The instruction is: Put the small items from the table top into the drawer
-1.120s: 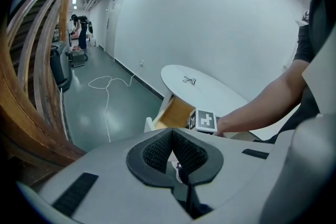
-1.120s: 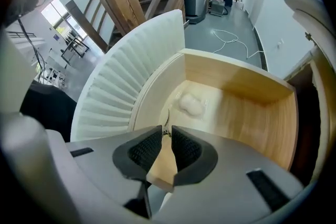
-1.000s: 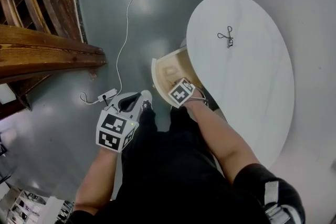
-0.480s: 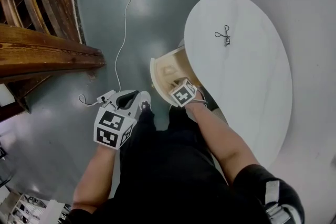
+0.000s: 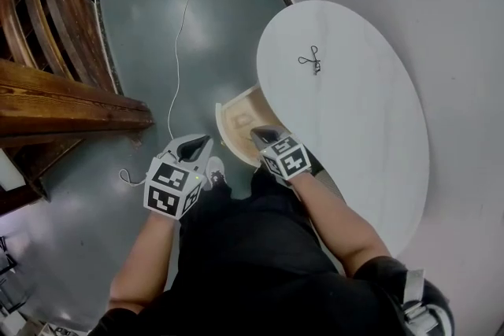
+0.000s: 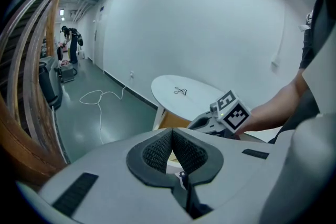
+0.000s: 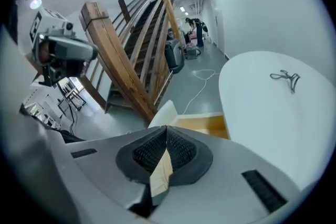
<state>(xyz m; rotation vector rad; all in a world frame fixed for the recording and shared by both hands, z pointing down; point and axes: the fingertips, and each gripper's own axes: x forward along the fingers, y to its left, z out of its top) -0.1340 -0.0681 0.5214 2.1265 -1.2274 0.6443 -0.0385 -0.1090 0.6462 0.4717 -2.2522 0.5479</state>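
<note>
Eyelash curler (image 5: 309,59), as it appears, lies alone on the white oval table (image 5: 370,130), upper centre of the head view. It looks light, stiff and wiry and likely to skid, so you'd best pinch it across the looped handles. At lower left your left gripper (image 5: 191,147) hangs over the floor, jaws closed on nothing. The open wooden drawer (image 5: 236,118) sits centre, under the table's edge. Your right gripper (image 5: 266,135) hovers over it, jaws closed and empty, well apart from the curler. No writing can be read, only the square markers on the cubes.

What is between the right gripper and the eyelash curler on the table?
Head view: only bare white tabletop lies between the right gripper and the eyelash curler.
</note>
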